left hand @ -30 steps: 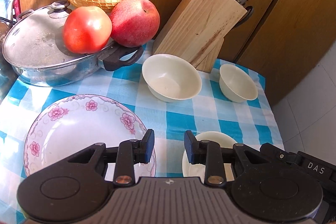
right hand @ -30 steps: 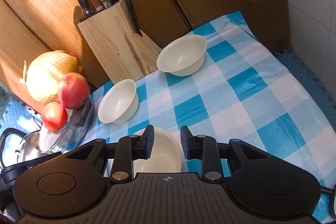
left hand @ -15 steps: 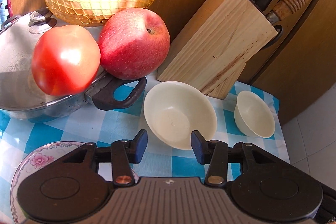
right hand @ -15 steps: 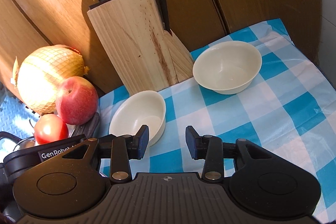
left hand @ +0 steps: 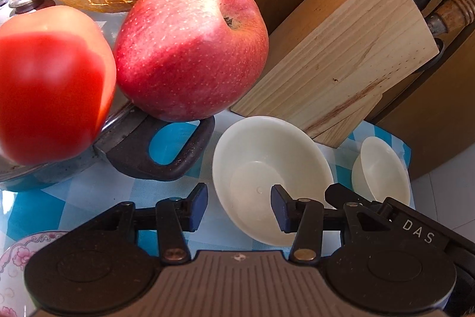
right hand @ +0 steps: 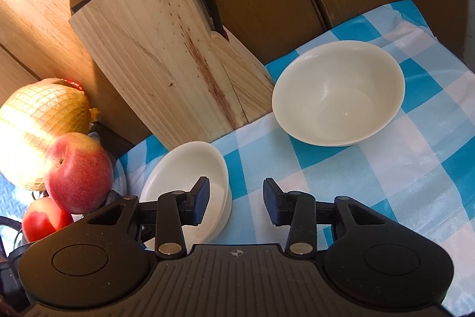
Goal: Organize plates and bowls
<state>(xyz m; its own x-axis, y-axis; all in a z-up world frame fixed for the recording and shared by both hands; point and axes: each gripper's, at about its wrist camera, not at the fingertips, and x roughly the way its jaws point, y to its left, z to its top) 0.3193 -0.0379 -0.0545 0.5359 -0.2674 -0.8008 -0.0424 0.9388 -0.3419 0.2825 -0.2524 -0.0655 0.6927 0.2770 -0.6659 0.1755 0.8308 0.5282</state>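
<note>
Cream bowl (left hand: 267, 168) (near rim) between open left gripper (left hand: 239, 208), knife block (left hand: 335, 64) behind.

We see two plain cream bowls, both upright and empty, on the blue-and-white checked cloth of the worktop. The nearer bowl (left hand: 267, 177) is wide and shallow, glossy inside with a flat round base, and sits just in front of the wooden knife block. The farther bowl (left hand: 383, 168) stands well apart from it toward the cloth's far edge; from our other view this same bowl (right hand: 338, 92) looks deeper, with a thick rim. At the lower left corner we catch the edge of a white plate (left hand: 17, 251) with pink flowers along its rim.
</note>
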